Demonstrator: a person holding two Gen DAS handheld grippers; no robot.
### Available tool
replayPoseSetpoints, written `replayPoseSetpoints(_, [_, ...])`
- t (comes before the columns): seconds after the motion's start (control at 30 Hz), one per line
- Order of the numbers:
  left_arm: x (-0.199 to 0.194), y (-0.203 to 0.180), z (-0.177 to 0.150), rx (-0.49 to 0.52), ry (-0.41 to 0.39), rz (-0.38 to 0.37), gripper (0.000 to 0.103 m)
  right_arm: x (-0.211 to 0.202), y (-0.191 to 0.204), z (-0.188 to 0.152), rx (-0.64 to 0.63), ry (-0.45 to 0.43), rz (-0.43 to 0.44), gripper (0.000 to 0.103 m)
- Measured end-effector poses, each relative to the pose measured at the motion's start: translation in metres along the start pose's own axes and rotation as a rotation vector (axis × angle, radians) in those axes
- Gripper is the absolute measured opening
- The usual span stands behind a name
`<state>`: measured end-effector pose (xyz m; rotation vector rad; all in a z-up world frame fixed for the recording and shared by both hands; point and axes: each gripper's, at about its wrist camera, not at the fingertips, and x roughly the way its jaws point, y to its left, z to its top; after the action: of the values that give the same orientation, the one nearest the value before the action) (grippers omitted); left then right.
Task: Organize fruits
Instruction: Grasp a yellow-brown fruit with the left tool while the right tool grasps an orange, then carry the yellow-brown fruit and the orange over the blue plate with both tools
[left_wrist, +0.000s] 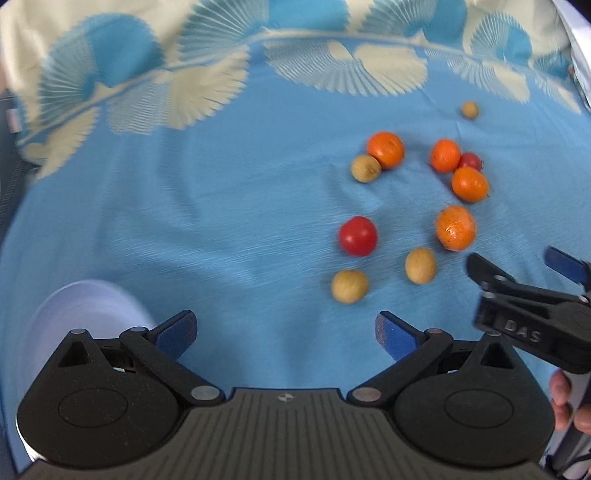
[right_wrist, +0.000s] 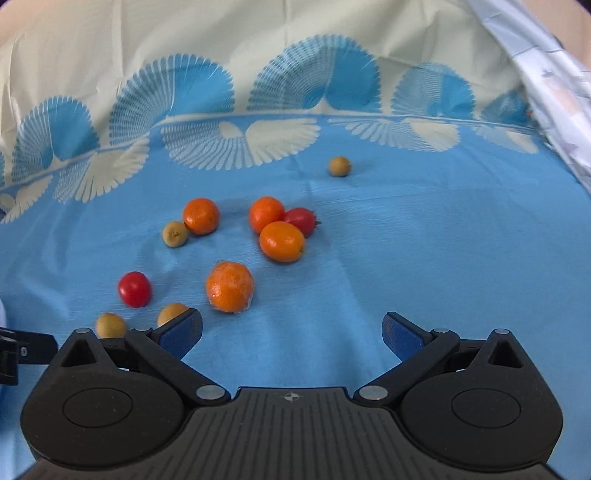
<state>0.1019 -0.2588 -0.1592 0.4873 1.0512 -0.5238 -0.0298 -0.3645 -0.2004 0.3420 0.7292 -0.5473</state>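
Fruits lie scattered on a blue cloth (left_wrist: 221, 221). Several oranges sit together, one wrapped in film (left_wrist: 455, 228) (right_wrist: 229, 286), others farther back (left_wrist: 385, 149) (right_wrist: 282, 241). Two red tomatoes show, a near one (left_wrist: 357, 236) (right_wrist: 135, 294) and a far one (right_wrist: 302, 220). Several small tan longans lie about, the nearest (left_wrist: 349, 286) (right_wrist: 110, 325), one alone at the back (left_wrist: 469, 110) (right_wrist: 339, 166). My left gripper (left_wrist: 286, 334) is open and empty, short of the fruits. My right gripper (right_wrist: 291, 336) is open and empty, also seen from the left (left_wrist: 517, 264), beside the wrapped orange.
A white bowl-like dish (left_wrist: 85, 314) sits at the lower left in the left wrist view. The cloth's cream and blue fan pattern (right_wrist: 240, 140) rises behind the fruits. A pale printed fabric (right_wrist: 546, 74) hangs at the right. A person's fingers (left_wrist: 565, 398) hold the right gripper.
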Motion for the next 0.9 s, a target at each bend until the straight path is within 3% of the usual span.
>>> replayPoseSetpoints(0.2, [0.035,-0.01,0.015,0.05,0.028,-0.008,0.102,0.039,0.006,0.005,-0.066,-0.001,0.043,0.102])
replayPoseSetpoints(0.23, [0.037,-0.011,0.016,0.059,0.023,-0.015,0.097,0.041,0.01,0.005,-0.089,-0.009,0.028,0.102])
replayPoseSetpoints(0.3, [0.036,-0.011,0.015,0.061,0.015,-0.042,0.075,0.043,0.015,0.004,-0.118,-0.021,0.009,0.102])
replayPoseSetpoints(0.37, [0.033,-0.008,0.013,0.039,0.01,-0.088,0.038,0.042,0.014,0.005,-0.127,-0.023,0.017,0.101])
replayPoseSetpoints(0.4, [0.031,-0.008,0.012,0.039,0.001,-0.091,0.029,0.04,0.014,0.004,-0.127,-0.031,0.033,0.092])
replayPoseSetpoints(0.43, [0.029,-0.01,0.012,0.048,-0.011,-0.085,0.028,0.038,0.013,0.005,-0.134,-0.043,0.046,0.087])
replayPoseSetpoints(0.47, [0.026,-0.012,0.012,0.056,-0.029,-0.083,0.028,0.035,0.014,0.004,-0.151,-0.06,0.056,0.068])
replayPoseSetpoints(0.5, [0.023,-0.014,0.011,0.068,-0.044,-0.075,0.028,0.033,0.015,0.004,-0.174,-0.071,0.075,0.037])
replayPoseSetpoints(0.7, [-0.016,-0.007,0.01,0.032,-0.065,-0.046,0.028,0.013,-0.002,0.011,-0.084,-0.159,0.006,0.037])
replayPoseSetpoints(0.8, [-0.044,0.006,0.006,-0.008,-0.054,-0.005,0.028,-0.013,-0.011,0.018,-0.06,-0.203,-0.043,0.037])
replayPoseSetpoints(0.9, [-0.075,0.025,-0.007,-0.054,-0.052,0.002,0.028,-0.048,-0.012,0.02,-0.054,-0.232,-0.036,0.037])
